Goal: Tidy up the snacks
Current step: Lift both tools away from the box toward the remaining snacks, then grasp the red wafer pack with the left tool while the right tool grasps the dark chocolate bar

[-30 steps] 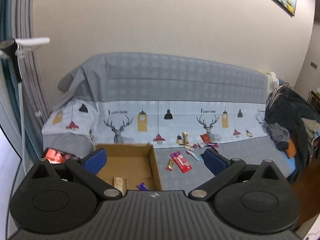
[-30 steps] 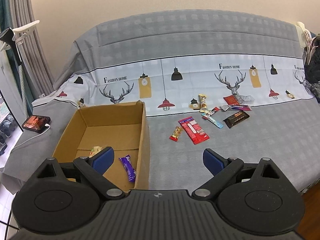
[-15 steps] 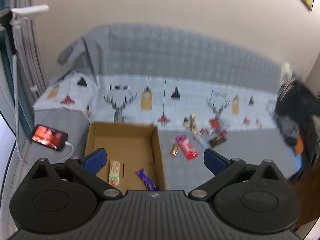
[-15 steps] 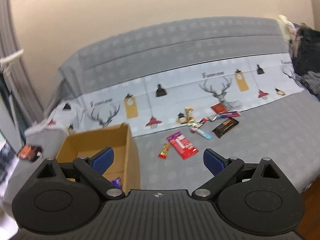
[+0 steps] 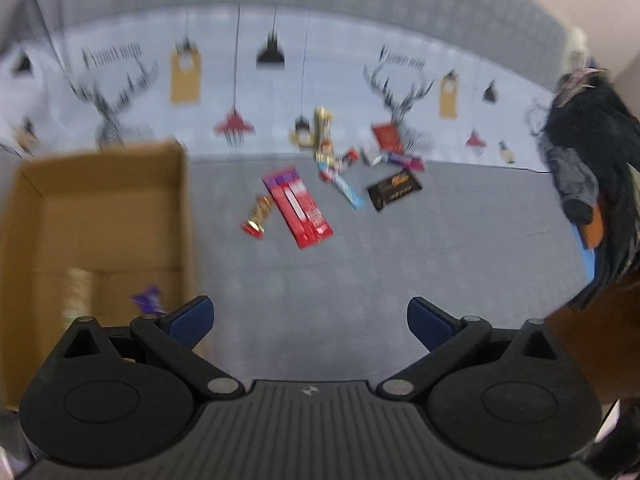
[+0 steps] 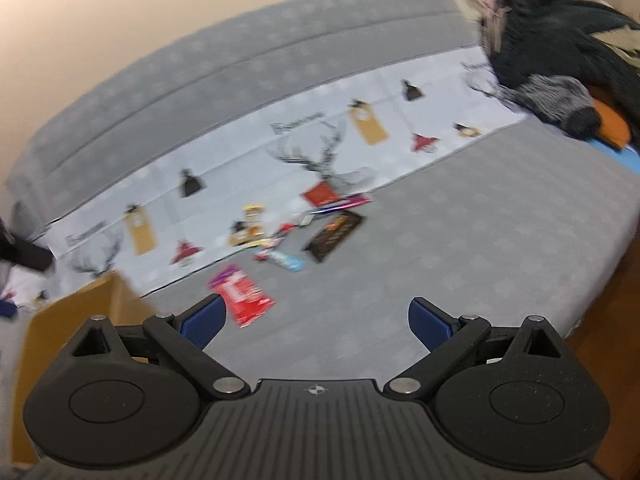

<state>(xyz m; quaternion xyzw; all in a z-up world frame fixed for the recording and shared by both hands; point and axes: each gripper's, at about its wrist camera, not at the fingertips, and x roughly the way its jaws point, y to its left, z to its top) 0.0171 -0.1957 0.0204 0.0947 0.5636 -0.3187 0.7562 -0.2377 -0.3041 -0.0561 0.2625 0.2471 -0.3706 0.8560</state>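
One cardboard box (image 5: 100,216) at left on the grey sofa cover (image 5: 320,300), open-topped. Inside: one purple wrapper (image 5: 147,298) near the right wall, plus one pale bar (image 5: 76,288) further left (blurred, kind not readable). Loose on the cover, right of the box and well apart from it: one small red-and-gold wrapper (image 5: 258,214), one large red pack (image 5: 298,206) just beside it, one blue-and-white stick (image 5: 348,192), one black-and-gold packet (image 5: 394,190), then a cluster of small wrappers (image 5: 352,148) against the printed band, too smeared to count. One heap of dark clothing (image 5: 588,168) at far right.

Left gripper (image 5: 310,318): spread wide, nothing between the blue pads (image 5: 191,316), clear of the cover. Right gripper (image 6: 318,320): likewise spread wide, empty, touching nothing; large red pack (image 6: 242,294) visible just past its left pad, box corner (image 6: 76,312) at the far left edge.
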